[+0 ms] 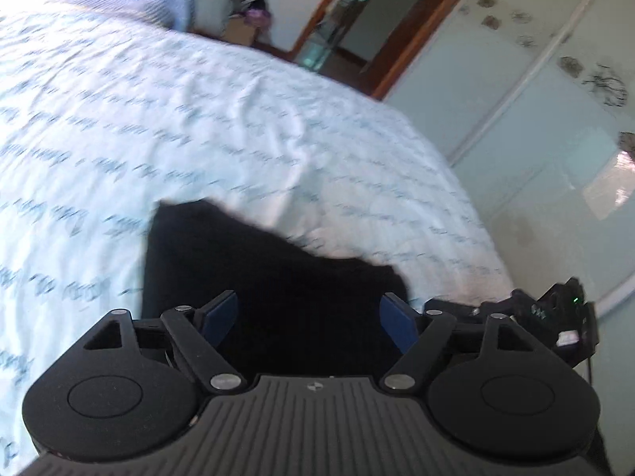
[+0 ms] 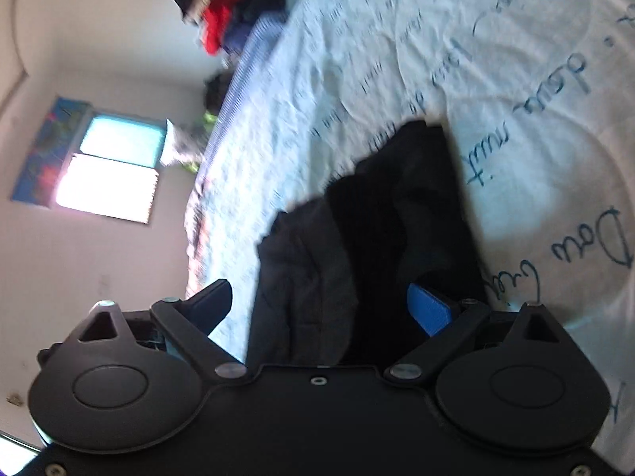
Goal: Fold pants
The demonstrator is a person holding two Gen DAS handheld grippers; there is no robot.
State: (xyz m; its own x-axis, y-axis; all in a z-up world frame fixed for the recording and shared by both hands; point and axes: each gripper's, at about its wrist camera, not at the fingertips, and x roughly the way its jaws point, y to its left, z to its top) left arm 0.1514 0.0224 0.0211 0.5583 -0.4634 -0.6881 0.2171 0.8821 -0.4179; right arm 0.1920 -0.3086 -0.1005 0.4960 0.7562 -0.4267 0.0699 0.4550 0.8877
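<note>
Left wrist view: the left gripper [image 1: 309,317] points down at a bed, its blue pads [image 1: 224,313] spread wide apart. Dark pants [image 1: 254,273] lie on the white bedsheet [image 1: 198,119] printed with blue script, and the cloth fills the gap between the pads, but neither pad visibly presses on it. At the right edge, part of the other black tool [image 1: 555,309] shows beside the pants. Beyond the far right side of the bed stand pale wardrobe doors [image 1: 535,119] and a wood-framed doorway [image 1: 357,20].

Right wrist view: the right gripper [image 2: 329,309] also has its jaws spread. The pants [image 2: 377,238], folded into layered dark folds, lie between and ahead of the fingers on the bedsheet [image 2: 476,39]. A pile of clothes [image 2: 230,8], red among them, sits at the far end. A bright window [image 2: 111,166] is on the left wall.
</note>
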